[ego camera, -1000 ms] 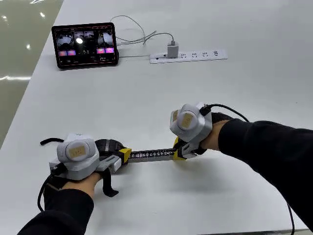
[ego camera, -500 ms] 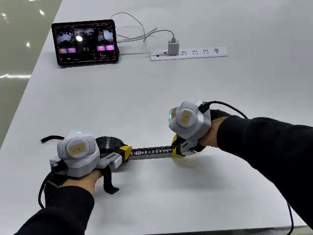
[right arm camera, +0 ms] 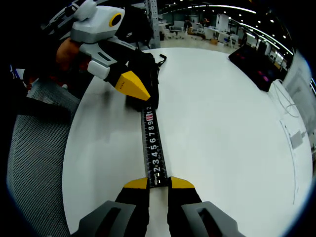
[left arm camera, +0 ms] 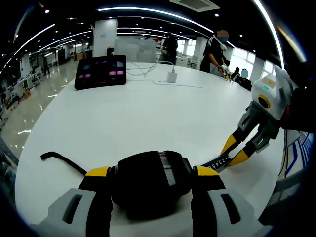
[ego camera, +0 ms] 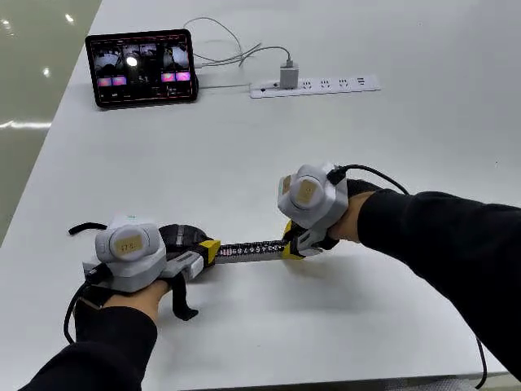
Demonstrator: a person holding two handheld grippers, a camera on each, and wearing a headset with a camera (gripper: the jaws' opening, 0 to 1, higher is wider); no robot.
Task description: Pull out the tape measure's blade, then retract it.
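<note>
Item: tape measure [left arm camera: 148, 186], black case, lying on the white table [ego camera: 244, 147] near its front edge; blade [right arm camera: 151, 143] partly out, flat along the top. Handling: keep the blade's travel straight, in line with the case mouth, case pinned, no twist. Held by left gripper [left arm camera: 152, 171], jaws clamped across the case, hand low behind; right gripper [right arm camera: 159, 183], jaws pinched on the blade tip, forearm reaching in from the right.

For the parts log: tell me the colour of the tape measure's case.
Black; the left gripper view shows the case best, held by the left gripper.
</note>
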